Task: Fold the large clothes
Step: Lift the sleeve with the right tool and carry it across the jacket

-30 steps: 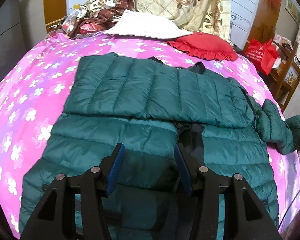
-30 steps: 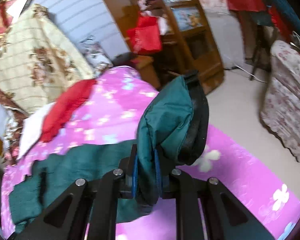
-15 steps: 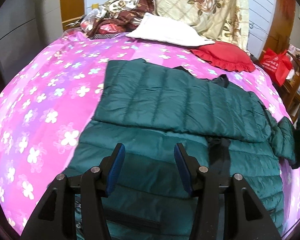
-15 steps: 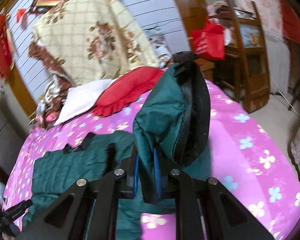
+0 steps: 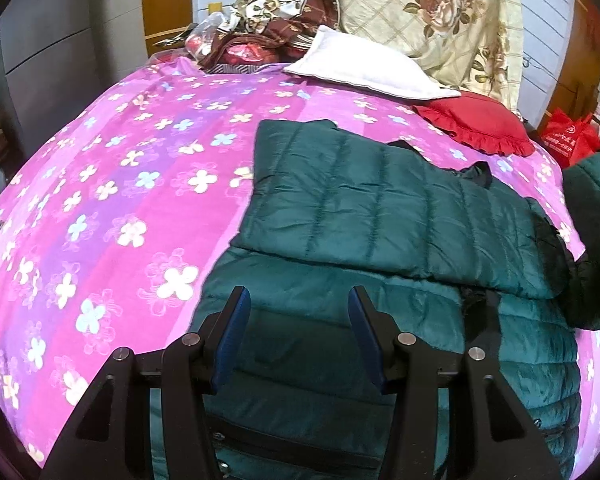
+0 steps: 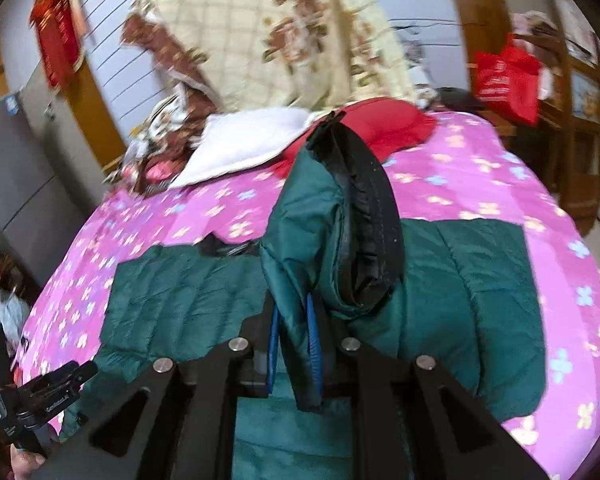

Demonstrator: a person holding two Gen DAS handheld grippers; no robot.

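A dark green quilted down jacket (image 5: pixel 380 208) lies spread on the pink flowered bed (image 5: pixel 120 200), with one panel folded over its body. My left gripper (image 5: pixel 300 312) is open and empty, hovering over the jacket's near left part. My right gripper (image 6: pixel 294 320) is shut on the jacket's sleeve end (image 6: pixel 340 216), with its black cuff sticking up above the fingers. The sleeve is held over the jacket body (image 6: pixel 460 280). The lifted sleeve also shows at the right edge of the left wrist view (image 5: pixel 592 216).
A white pillow (image 5: pixel 364 64), a red cushion (image 5: pixel 476 124) and a floral quilt (image 5: pixel 440 12) lie at the bed's head. A pile of cloth (image 5: pixel 256 36) sits at the back left. A red bag (image 6: pixel 504 76) and wooden shelves (image 6: pixel 576 120) stand beside the bed.
My right gripper has carried the sleeve from beyond the bed's edge in over the jacket body. My left gripper has shifted left along the jacket and stays open.
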